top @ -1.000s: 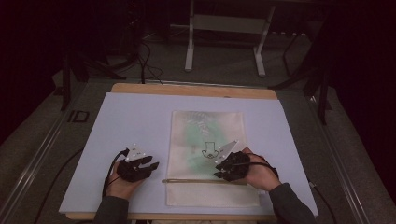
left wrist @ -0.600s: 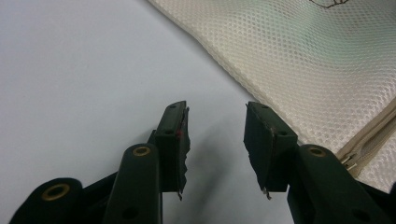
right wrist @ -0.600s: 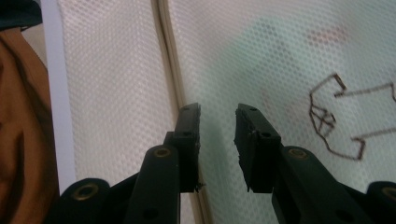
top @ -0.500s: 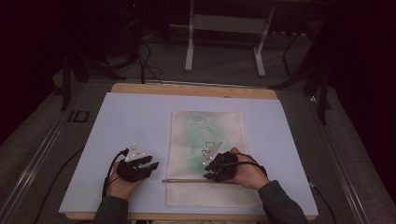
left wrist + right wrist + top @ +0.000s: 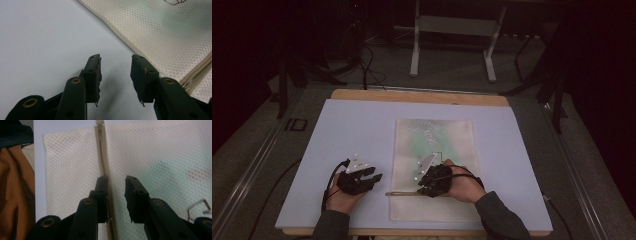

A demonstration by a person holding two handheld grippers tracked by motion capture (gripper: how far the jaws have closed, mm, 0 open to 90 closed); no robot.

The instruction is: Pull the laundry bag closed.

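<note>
Now right hand-held gripper (image 5: 116, 200) parted over mesh bag (image 5: 160, 155) zipper (image 5: 103, 157)

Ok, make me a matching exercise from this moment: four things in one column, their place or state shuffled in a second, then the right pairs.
Things:
1. left gripper
2. right gripper
3. mesh bag
4. zipper

Places or states:
A. runs across the bag near its end closest to the person
B. open over the bare white sheet, beside the bag's edge
C. lies flat on the sheet, something green inside
D. open above the bag, one jaw over the zipper

Pairs: 1-B, 2-D, 3-C, 4-A
</note>
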